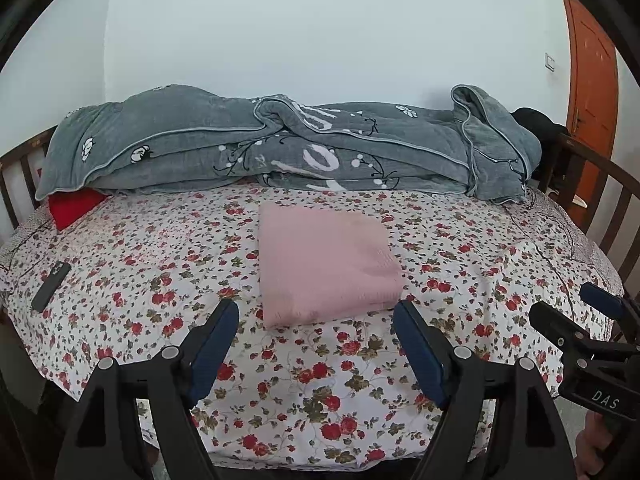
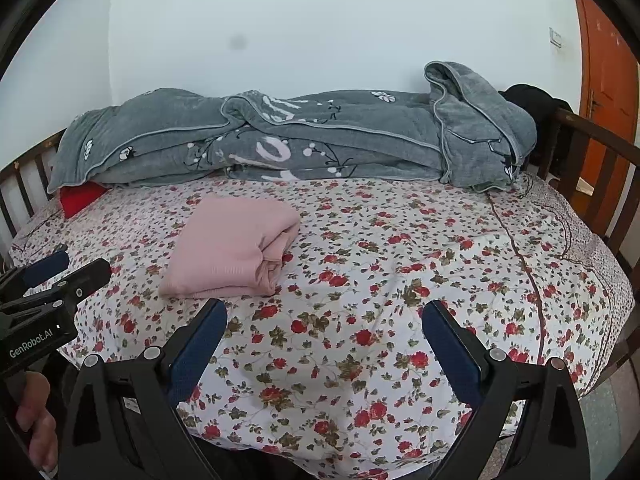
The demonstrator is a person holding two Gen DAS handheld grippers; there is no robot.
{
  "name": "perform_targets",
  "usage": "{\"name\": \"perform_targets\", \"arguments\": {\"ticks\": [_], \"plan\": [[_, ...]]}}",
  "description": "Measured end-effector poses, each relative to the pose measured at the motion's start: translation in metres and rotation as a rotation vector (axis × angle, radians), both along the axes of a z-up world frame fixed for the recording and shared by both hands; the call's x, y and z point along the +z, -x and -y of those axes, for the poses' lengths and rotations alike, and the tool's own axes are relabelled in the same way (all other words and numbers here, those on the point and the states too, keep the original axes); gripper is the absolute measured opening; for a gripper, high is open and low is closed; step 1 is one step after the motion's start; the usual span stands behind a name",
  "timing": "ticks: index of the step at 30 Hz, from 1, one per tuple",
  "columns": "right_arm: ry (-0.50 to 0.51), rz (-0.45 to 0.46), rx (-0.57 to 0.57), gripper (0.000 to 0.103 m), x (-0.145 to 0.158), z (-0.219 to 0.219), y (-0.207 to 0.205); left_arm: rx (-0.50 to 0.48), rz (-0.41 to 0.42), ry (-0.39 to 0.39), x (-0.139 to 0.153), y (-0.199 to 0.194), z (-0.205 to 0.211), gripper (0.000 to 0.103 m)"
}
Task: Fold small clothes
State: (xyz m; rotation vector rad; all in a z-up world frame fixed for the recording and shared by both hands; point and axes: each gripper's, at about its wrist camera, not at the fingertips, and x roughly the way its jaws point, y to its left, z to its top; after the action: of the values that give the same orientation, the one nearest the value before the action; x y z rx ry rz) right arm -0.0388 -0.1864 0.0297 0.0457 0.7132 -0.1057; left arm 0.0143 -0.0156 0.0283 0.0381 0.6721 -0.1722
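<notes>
On the flowered bedsheet (image 1: 120,264), a pink garment (image 1: 324,264) lay folded into a thick rectangle near the middle of the bed, with its layered fold edges facing right in the right wrist view. Just far of the left gripper (image 1: 316,320) it sat, a little beyond the fingertips and roughly centred between them; that gripper's jaws were spread wide and held nothing. The right gripper (image 2: 324,320) hovered to the right of the garment, which lay far and left of its left finger, apart from it; its jaws too stood wide apart and empty. Neither gripper touched the cloth. Along the far side stretched a rumpled grey quilt (image 1: 280,144), with a red cushion (image 1: 74,206) poking out beneath its left end. A dark phone (image 1: 51,286) rested on the sheet at the left.
</notes>
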Motion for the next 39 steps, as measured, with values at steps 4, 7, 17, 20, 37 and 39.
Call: {"name": "perform_targets", "arguments": {"ticks": [4, 7, 17, 20, 37, 39], "plan": [[0.004, 0.005, -0.002, 0.097, 0.002, 0.000, 0.001, 0.001, -0.002, 0.002, -0.001, 0.000, 0.000, 0.079], [0.003, 0.007, -0.005, 0.097, 0.003, 0.000, 0.001, 0.002, -0.002, 0.004, -0.001, 0.000, 0.000, 0.080], [0.004, 0.017, -0.004, 0.097, 0.008, 0.001, 0.003, 0.002, 0.005, 0.006, 0.000, -0.001, 0.000, 0.080], [0.006, 0.017, -0.001, 0.097, 0.008, 0.002, 0.003, 0.003, 0.005, 0.005, 0.000, -0.001, 0.000, 0.081], [0.014, 0.026, -0.010, 0.097, 0.015, -0.003, 0.006, 0.013, 0.013, 0.005, 0.003, 0.002, 0.002, 0.082], [0.016, 0.029, -0.012, 0.097, 0.015, -0.003, 0.007, 0.013, 0.015, 0.004, 0.004, 0.002, 0.003, 0.082]]}}
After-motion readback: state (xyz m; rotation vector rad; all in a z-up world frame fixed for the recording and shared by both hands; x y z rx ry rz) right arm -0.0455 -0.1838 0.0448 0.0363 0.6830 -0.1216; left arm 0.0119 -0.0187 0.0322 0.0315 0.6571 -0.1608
